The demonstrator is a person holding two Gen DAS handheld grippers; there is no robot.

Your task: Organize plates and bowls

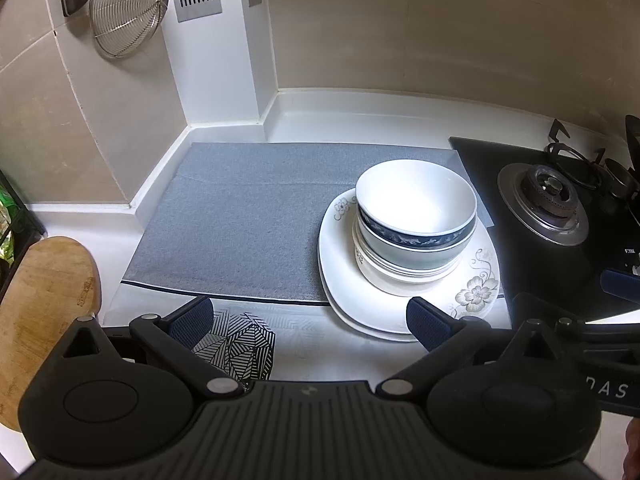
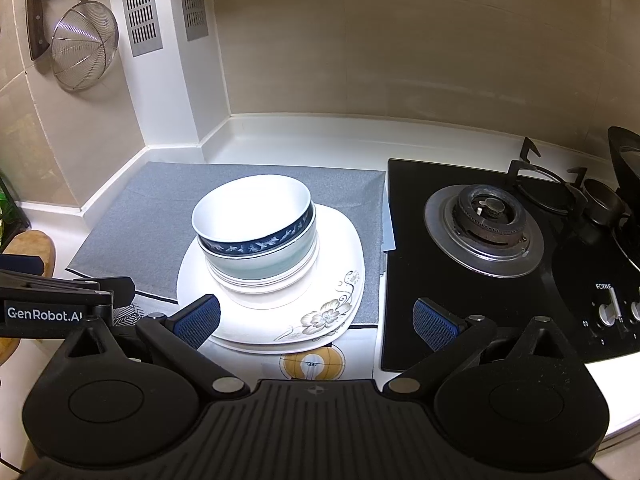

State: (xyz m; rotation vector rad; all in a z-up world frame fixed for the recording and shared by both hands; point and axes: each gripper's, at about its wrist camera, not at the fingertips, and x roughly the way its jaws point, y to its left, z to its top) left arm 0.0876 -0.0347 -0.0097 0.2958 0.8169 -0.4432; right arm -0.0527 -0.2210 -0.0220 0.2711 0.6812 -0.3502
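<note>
A stack of bowls (image 1: 416,224) (image 2: 256,236) sits on white square plates with a flower print (image 1: 476,292) (image 2: 344,264), on a grey mat (image 1: 248,220) (image 2: 136,216). The top bowl is white inside with a dark blue patterned band. My left gripper (image 1: 310,320) is open, hovering near the front edge of the mat, left of the plates; its right finger pad is close to the plates' front rim. My right gripper (image 2: 316,322) is open above the plates' front right corner. Neither holds anything.
A black gas hob (image 2: 484,220) (image 1: 544,208) lies right of the mat with its knobs (image 2: 608,308) at the front. A wooden cutting board (image 1: 44,304) sits at the left. A wire strainer (image 1: 128,4) and a cleaver (image 2: 38,12) hang on the tiled wall.
</note>
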